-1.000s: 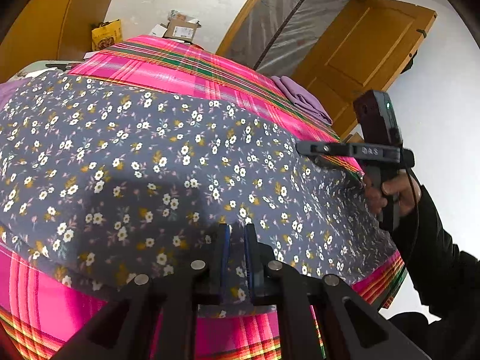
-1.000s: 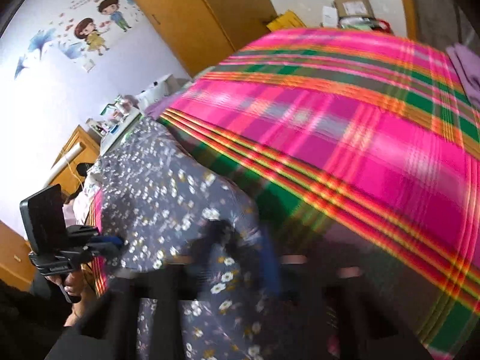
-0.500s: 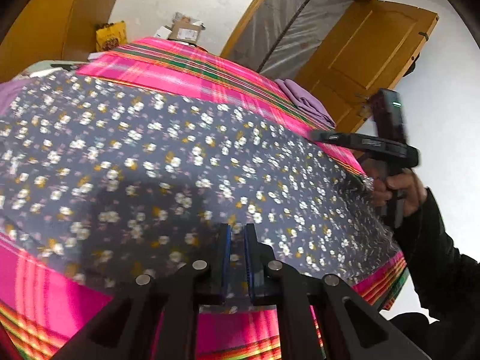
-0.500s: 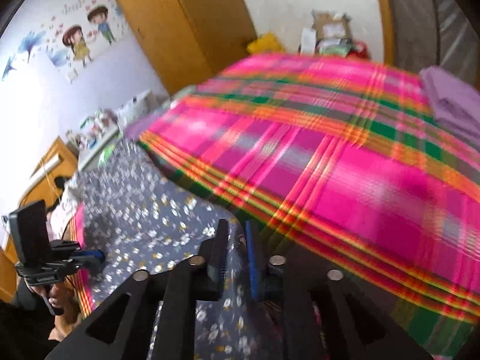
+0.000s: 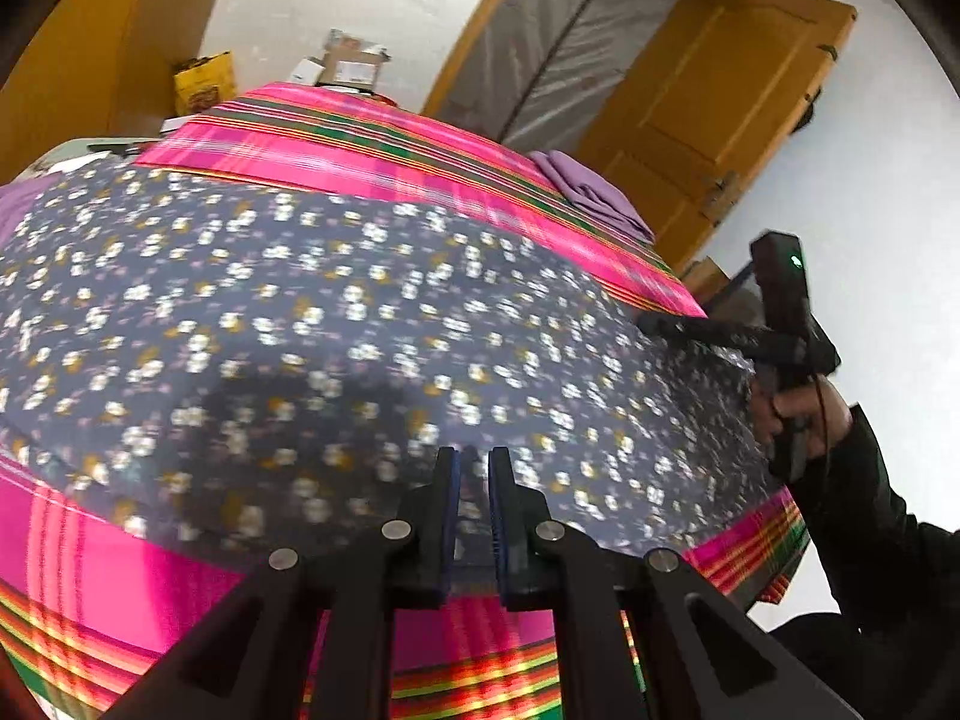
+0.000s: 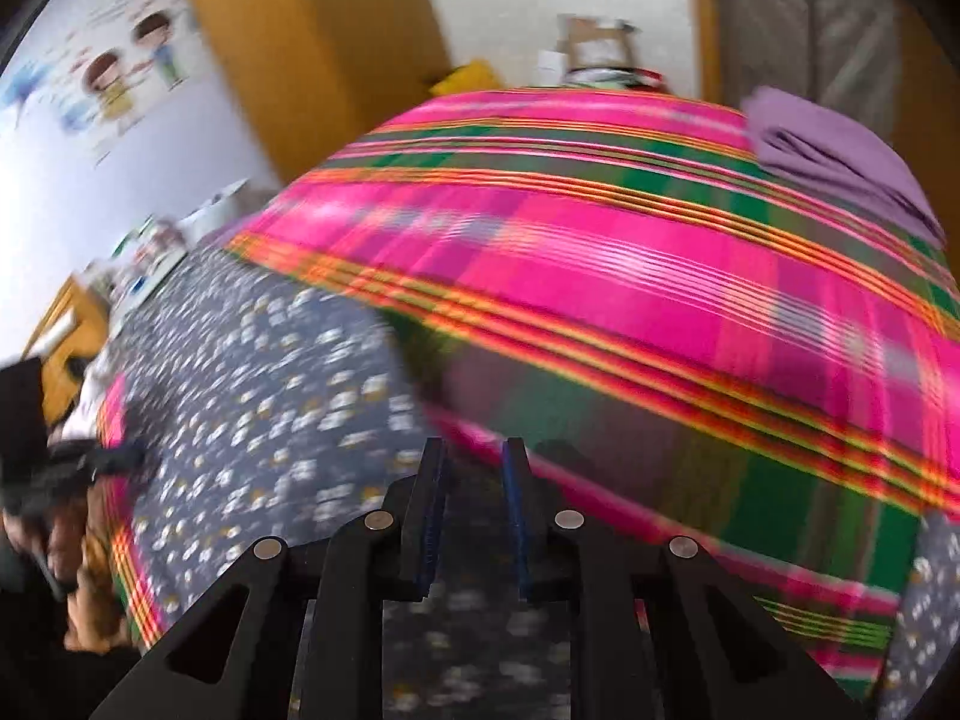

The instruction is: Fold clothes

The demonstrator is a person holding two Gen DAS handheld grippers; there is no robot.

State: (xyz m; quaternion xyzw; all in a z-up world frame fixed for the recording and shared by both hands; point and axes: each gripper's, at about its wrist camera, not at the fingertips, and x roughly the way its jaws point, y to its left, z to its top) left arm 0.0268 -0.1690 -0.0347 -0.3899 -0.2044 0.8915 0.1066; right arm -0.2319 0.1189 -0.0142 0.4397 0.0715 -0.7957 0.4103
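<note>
Across the near edge of the plaid-covered bed (image 5: 372, 150) lies the floral garment (image 5: 360, 312), spread flat. It looks light, limp and prone to sagging, so its 2 near corners suit gripping. Left gripper (image 5: 474, 504) pinches its hem; right gripper (image 6: 468, 510) has just been opening, nothing visibly between its fingers.

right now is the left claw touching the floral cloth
Touching. The left wrist view shows the left claw nearly shut, with the edge of the floral cloth pinched between its jaws.
</note>
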